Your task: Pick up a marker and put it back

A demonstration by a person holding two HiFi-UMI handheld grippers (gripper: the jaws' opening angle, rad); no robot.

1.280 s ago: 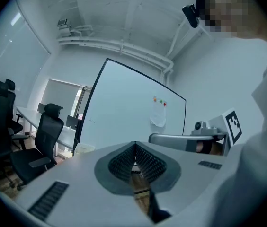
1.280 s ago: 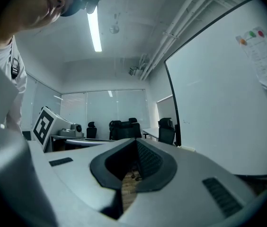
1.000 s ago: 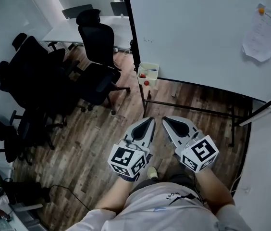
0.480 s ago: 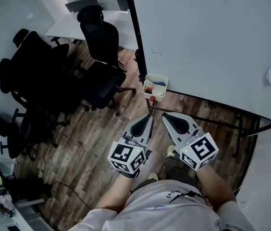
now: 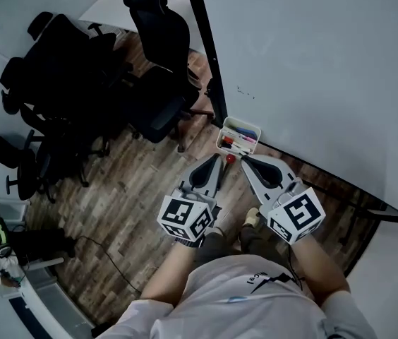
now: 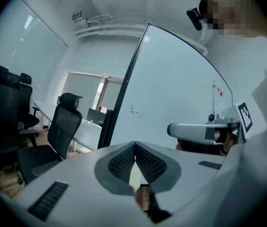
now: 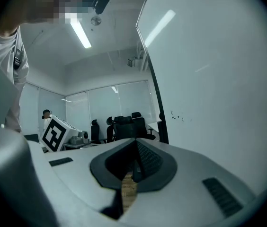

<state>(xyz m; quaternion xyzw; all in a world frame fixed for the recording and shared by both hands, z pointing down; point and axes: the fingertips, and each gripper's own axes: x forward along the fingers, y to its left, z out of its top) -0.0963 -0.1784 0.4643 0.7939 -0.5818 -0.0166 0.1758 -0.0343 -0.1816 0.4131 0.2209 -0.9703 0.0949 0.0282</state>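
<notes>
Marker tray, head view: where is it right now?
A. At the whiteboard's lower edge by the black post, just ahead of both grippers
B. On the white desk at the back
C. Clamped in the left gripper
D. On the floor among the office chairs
A: the marker tray sits at the lower edge of the whiteboard beside the black post, just beyond the tips of the left gripper and right gripper, both shut and empty.

— What carries the markers [image 5: 240,140]?

— A small white tray [image 5: 221,137] at the lower edge of the whiteboard [image 5: 312,69]. Several lie in it, red and blue among them.

— And below that?

— A wood-plank floor [image 5: 132,203]. Black office chairs [image 5: 160,83] stand on it at the left, crowded together, and a thin black cable [image 5: 104,249] trails over the boards at the lower left.
</notes>
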